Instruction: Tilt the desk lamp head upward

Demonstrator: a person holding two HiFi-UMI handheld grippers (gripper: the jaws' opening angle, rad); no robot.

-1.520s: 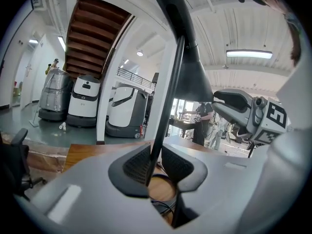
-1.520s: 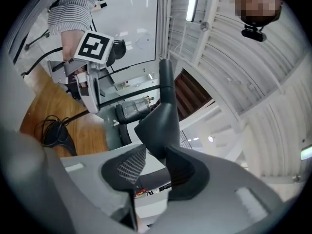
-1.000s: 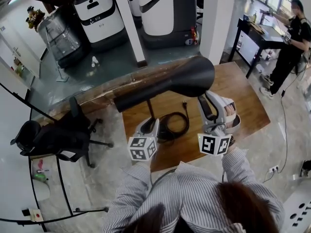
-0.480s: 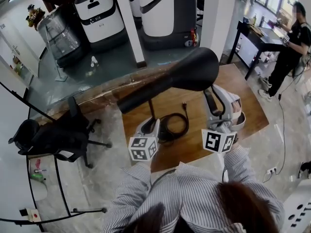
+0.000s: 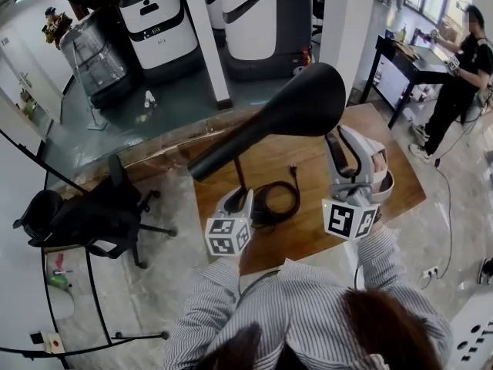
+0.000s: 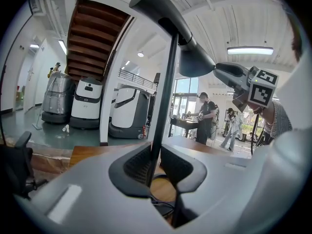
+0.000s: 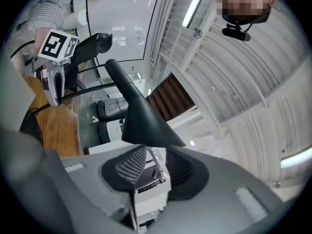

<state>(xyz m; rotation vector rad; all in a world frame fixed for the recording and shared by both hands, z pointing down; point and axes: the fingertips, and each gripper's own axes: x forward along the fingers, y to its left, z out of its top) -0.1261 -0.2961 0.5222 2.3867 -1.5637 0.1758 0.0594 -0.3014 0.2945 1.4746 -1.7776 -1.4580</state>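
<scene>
The lamp head [image 5: 304, 102] above the wooden desk [image 5: 389, 172] has tipped higher than a second ago, its wide mouth lifted; the right gripper [image 5: 333, 137], clamped on its rim, has risen with it; the left gripper [image 5: 239, 193] stays closed on the thin stem [image 5: 239, 174].

1. We see a big open robotics lab or showroom: white-and-black service robots [image 5: 154, 21] stand parked by a pillar [image 5: 204, 41].
2. We see office furniture: a swivel chair [image 5: 85, 218], a wooden desk [image 5: 308, 230], a black work table [image 5: 404, 56] where a person [image 5: 462, 68] works.
3. We see a wooden staircase [image 6: 95, 38] and strip lights [image 6: 249, 50] under a high white ceiling [image 6: 234, 13].
</scene>
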